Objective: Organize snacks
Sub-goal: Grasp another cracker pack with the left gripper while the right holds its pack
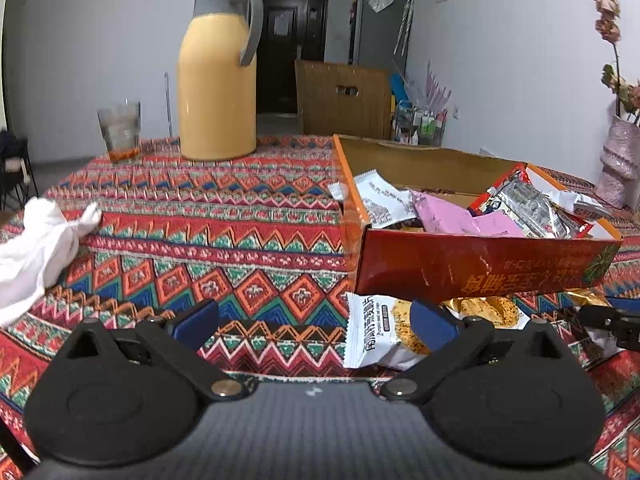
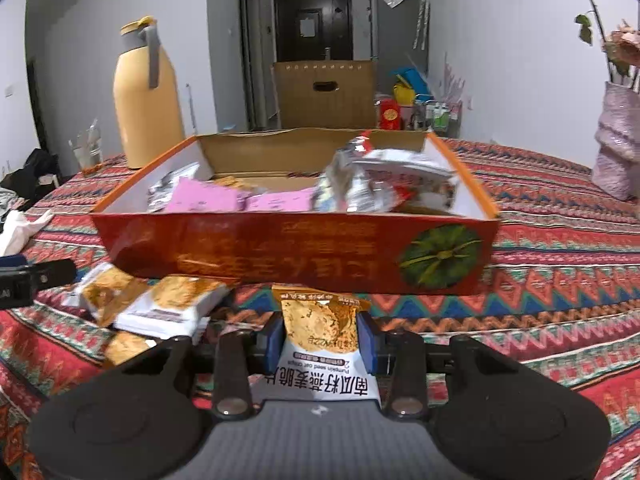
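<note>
A red cardboard box (image 2: pixel 280 254) stands on the patterned tablecloth with several snack packets inside, pink and silver ones among them. My right gripper (image 2: pixel 320 338) is shut on a white oat crisp packet (image 2: pixel 320 320) just in front of the box's near wall. A few more of these packets (image 2: pixel 160 304) lie in a pile to its left. In the left wrist view the red box (image 1: pixel 480 264) sits to the right. My left gripper (image 1: pixel 316 322) is open above the cloth, with an oat crisp packet (image 1: pixel 376 332) beside its right finger.
A tall yellow thermos jug (image 1: pixel 218 76) and a glass (image 1: pixel 120 128) stand at the table's far side. A crumpled white cloth (image 1: pixel 36 248) lies at the left. A pink vase with dried flowers (image 2: pixel 616 144) stands at the far right. A cardboard carton (image 2: pixel 324 94) sits beyond the table.
</note>
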Tool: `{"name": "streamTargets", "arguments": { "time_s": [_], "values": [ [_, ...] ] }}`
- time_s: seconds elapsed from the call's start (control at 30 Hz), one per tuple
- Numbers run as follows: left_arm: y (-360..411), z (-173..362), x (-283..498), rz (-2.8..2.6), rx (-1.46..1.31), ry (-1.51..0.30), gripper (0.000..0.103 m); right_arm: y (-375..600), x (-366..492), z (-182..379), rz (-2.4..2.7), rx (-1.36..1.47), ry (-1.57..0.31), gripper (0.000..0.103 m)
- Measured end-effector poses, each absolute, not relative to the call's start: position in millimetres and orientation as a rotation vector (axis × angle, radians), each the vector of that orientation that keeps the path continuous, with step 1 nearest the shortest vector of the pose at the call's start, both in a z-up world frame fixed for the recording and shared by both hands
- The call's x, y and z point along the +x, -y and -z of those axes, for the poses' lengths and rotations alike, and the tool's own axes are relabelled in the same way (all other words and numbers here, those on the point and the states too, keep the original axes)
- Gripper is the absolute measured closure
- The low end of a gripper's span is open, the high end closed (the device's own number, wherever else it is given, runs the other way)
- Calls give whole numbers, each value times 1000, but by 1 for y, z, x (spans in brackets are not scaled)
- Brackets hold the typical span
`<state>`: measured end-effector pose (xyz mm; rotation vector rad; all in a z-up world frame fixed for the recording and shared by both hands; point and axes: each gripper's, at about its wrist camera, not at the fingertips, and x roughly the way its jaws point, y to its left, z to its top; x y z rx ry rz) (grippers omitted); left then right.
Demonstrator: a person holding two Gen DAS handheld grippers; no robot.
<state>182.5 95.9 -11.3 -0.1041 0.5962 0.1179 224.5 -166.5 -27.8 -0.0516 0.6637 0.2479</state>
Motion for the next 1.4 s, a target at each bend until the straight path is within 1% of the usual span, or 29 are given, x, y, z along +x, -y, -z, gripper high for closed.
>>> {"name": "streamTargets", "arguments": {
  "time_s": [0.13, 0.4, 0.87, 0.93, 1.0, 1.03, 1.1, 1.17, 1.2, 1.23, 1.4],
  "values": [
    [-99, 5, 186, -107, -141, -619, 0, 189, 230, 28, -207, -56, -654, 66],
    [-74, 1, 200, -113, -44, -660, 0, 216, 240, 39, -160, 30, -627, 66],
    [-54, 32, 222, -121, 2, -723, 1, 219, 235, 37, -183, 48, -582, 65],
    [-53, 32, 221, -98, 2, -719, 5, 218, 234, 38, -185, 41, -583, 65],
    [-51, 33, 220, -81, 10, -713, 15, 216, 234, 39, -186, 34, -583, 65],
    [-51, 33, 220, -74, 9, -712, 18, 215, 234, 39, -187, 31, -583, 65],
    [-51, 33, 220, -60, -1, -717, 30, 215, 233, 39, -186, 27, -583, 65],
    [-52, 34, 220, -51, -9, -722, 36, 214, 234, 40, -187, 24, -585, 65],
    [-51, 35, 221, -42, -9, -723, 43, 214, 234, 40, -187, 22, -585, 65],
    [-50, 35, 220, -36, -6, -719, 43, 214, 234, 40, -187, 21, -586, 65],
    [-46, 31, 213, -27, 11, -677, 51, 213, 232, 40, -187, 13, -579, 65]
  ]
}}
